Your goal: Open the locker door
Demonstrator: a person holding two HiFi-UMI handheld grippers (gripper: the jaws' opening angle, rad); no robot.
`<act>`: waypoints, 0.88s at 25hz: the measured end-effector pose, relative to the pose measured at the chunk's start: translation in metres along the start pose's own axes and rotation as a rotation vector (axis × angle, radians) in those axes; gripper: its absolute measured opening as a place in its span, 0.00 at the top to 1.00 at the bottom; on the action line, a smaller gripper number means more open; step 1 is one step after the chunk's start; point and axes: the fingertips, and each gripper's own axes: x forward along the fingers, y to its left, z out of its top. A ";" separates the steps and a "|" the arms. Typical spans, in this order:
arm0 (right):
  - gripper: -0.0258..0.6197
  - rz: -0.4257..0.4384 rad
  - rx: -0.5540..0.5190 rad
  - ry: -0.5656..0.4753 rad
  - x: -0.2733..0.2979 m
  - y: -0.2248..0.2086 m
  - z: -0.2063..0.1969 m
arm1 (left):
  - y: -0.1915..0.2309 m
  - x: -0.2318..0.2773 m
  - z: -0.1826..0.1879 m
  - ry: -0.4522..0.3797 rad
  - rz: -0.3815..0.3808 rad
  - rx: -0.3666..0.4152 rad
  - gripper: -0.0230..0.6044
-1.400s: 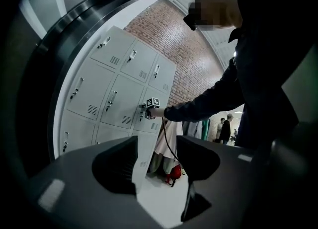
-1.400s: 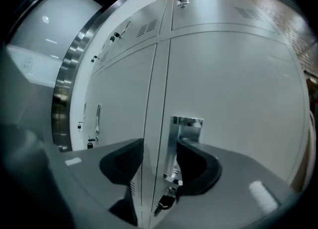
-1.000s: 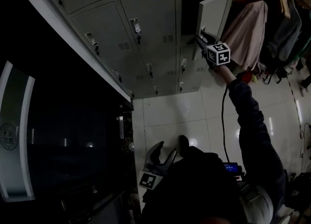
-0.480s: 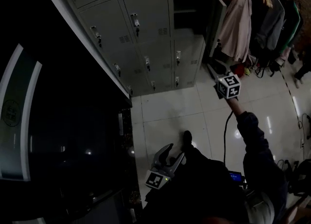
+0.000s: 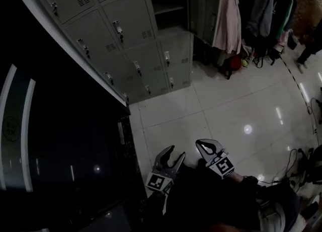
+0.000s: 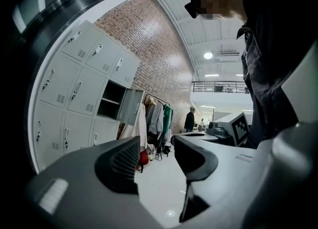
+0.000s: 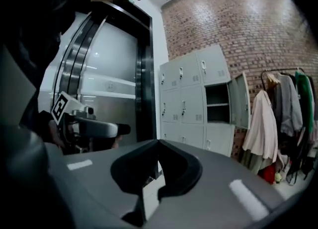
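Locker door stands swung wide off its dark compartment; left gripper jaws apart, right gripper jaws together on nothing, both low by the body, well apart from it; judged: no pull looks needed, keep both clear

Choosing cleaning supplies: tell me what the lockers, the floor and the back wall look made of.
Lockers: likely painted sheet metal, matte light grey, judging by the stamped vent slots and the thin open door.
Floor: probably glazed tile, with grid joints and sharp lamp reflections.
Wall: bare red brick, rough, with visible courses.
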 end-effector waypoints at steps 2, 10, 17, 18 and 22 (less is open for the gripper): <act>0.96 0.006 -0.067 -0.010 -0.022 -0.007 0.015 | -0.021 0.015 -0.003 0.006 -0.031 0.009 0.62; 0.96 -0.012 -0.106 -0.097 -0.106 -0.038 0.030 | -0.107 0.059 -0.008 -0.008 -0.053 0.009 0.63; 0.96 0.052 -0.097 -0.089 -0.134 -0.044 0.016 | -0.144 0.061 -0.026 -0.011 -0.003 0.000 0.63; 0.96 0.053 -0.101 -0.101 -0.135 -0.046 0.018 | -0.145 0.062 -0.028 -0.007 -0.001 0.009 0.63; 0.96 0.071 -0.098 -0.128 -0.133 -0.044 0.019 | -0.147 0.061 -0.028 -0.011 0.016 0.017 0.63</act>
